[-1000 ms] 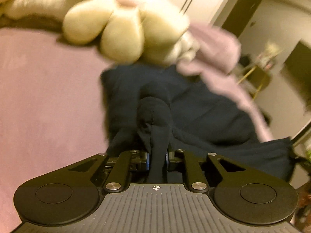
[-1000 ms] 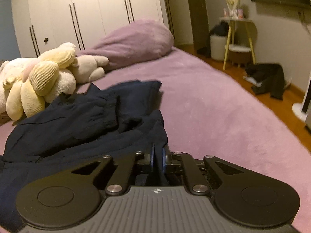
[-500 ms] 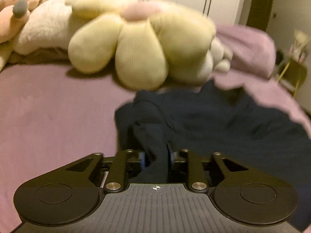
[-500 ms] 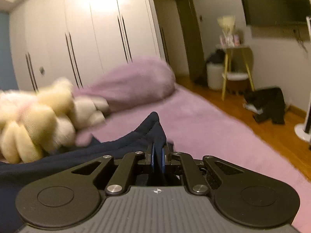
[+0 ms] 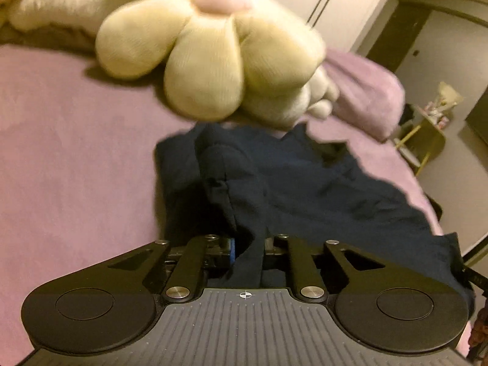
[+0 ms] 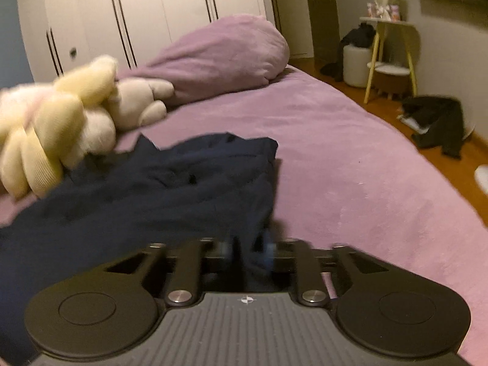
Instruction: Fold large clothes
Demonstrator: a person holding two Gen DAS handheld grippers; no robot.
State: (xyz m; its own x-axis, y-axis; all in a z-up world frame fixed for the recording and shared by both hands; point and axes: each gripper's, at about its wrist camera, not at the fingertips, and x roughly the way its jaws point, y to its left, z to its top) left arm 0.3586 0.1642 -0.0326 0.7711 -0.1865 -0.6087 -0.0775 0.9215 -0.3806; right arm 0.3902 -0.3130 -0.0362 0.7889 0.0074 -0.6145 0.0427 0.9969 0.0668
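Navy garment (image 5: 320,189), crumpled, lengthwise toward plush toys (image 5: 207,45)

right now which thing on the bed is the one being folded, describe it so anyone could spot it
On the purple bed, look just in front of the cream soft toys. The crumpled navy garment lies there, the only dark thing on the bed.

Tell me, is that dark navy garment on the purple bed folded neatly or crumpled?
Crumpled: the dark navy garment lies bunched in uneven wrinkles on the purple bed.
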